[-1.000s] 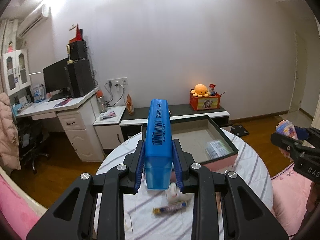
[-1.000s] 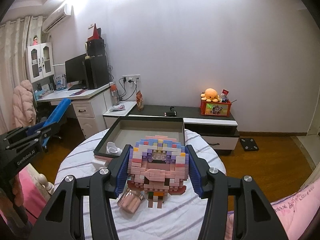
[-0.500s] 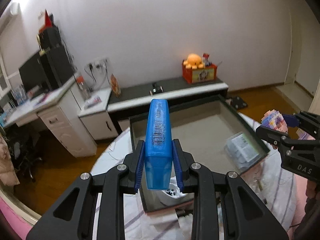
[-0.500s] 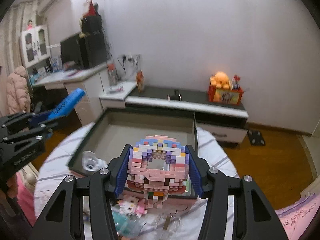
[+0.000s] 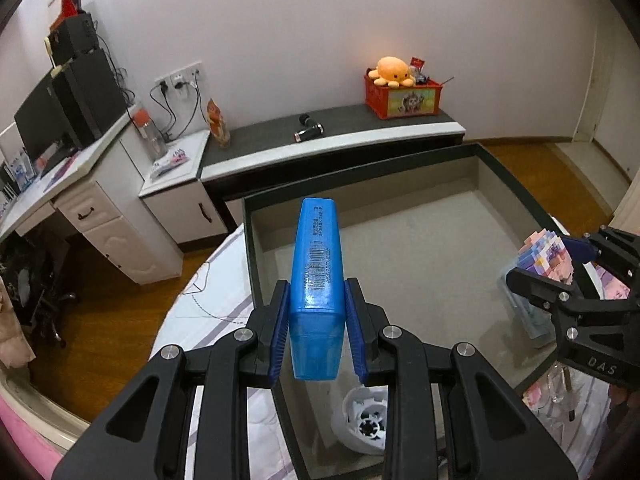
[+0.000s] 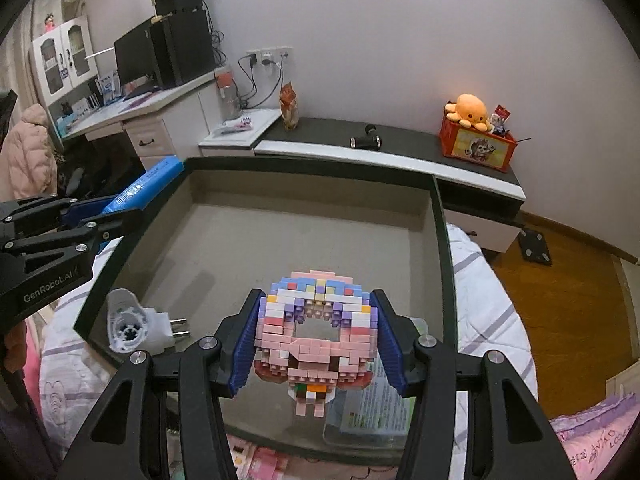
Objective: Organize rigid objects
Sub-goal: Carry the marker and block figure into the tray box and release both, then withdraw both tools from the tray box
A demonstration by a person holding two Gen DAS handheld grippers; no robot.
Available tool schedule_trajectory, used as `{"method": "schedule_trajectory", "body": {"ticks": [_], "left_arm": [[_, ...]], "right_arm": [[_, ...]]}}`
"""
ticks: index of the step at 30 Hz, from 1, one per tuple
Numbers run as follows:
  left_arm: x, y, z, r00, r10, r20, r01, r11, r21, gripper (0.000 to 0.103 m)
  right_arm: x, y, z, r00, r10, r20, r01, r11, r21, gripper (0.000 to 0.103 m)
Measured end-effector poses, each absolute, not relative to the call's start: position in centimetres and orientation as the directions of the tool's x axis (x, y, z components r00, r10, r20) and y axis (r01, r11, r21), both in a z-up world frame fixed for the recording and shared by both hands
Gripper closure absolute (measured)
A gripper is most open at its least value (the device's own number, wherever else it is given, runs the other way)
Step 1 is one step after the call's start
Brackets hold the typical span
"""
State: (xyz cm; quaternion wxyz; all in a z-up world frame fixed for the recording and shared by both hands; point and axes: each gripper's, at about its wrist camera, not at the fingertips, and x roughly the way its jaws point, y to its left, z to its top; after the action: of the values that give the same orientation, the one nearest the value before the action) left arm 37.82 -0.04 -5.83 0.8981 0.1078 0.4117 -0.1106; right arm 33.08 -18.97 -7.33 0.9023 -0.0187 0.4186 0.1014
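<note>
My left gripper (image 5: 316,332) is clamped on a blue box (image 5: 318,276), its blue pads pressing both narrow sides. The box's long axis runs straight out along the fingers, its far end pointing over the left rim of the open tray (image 5: 256,280). A barcode and small print run lengthwise down its top face; the print is too small for me to read.

My right gripper (image 6: 316,344) is closed on a pink brick figure (image 6: 316,336), a ring-shaped build with blue, white and purple bricks along its top, hanging over the tray's near right corner. Seen from the left camera, the right gripper's body carries the letters "DAS". From the right camera, the left gripper's body reads "GenRobot.AI".

Inside the tray, a white plug adapter (image 6: 132,326) lies at the near left corner, its two prongs pointing towards the tray's middle. A clear packet with printed text (image 6: 372,404) lies at the near right corner, below the figure; I cannot read its text.
</note>
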Motion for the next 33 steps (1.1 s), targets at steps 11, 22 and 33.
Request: {"method": "schedule_trajectory", "body": {"ticks": [11, 22, 33], "left_arm": [[38.8, -0.7, -7.1, 0.622, -0.071, -0.78, 0.288, 0.947, 0.144, 0.0], [39.1, -0.5, -7.2, 0.618, -0.057, -0.784, 0.276, 0.95, 0.149, 0.0], [37.6, -0.1, -5.1, 0.665, -0.032, -0.746, 0.243, 0.954, 0.176, 0.0]], "right_arm": [[33.3, -19.0, -6.7, 0.659, 0.163, -0.734, -0.176, 0.983, 0.061, 0.0], [34.0, -19.7, -7.1, 0.64, 0.157, -0.752, -0.152, 0.985, 0.076, 0.0], [33.3, -19.8, -6.1, 0.649, 0.147, -0.746, -0.147, 0.987, 0.067, 0.0]]}}
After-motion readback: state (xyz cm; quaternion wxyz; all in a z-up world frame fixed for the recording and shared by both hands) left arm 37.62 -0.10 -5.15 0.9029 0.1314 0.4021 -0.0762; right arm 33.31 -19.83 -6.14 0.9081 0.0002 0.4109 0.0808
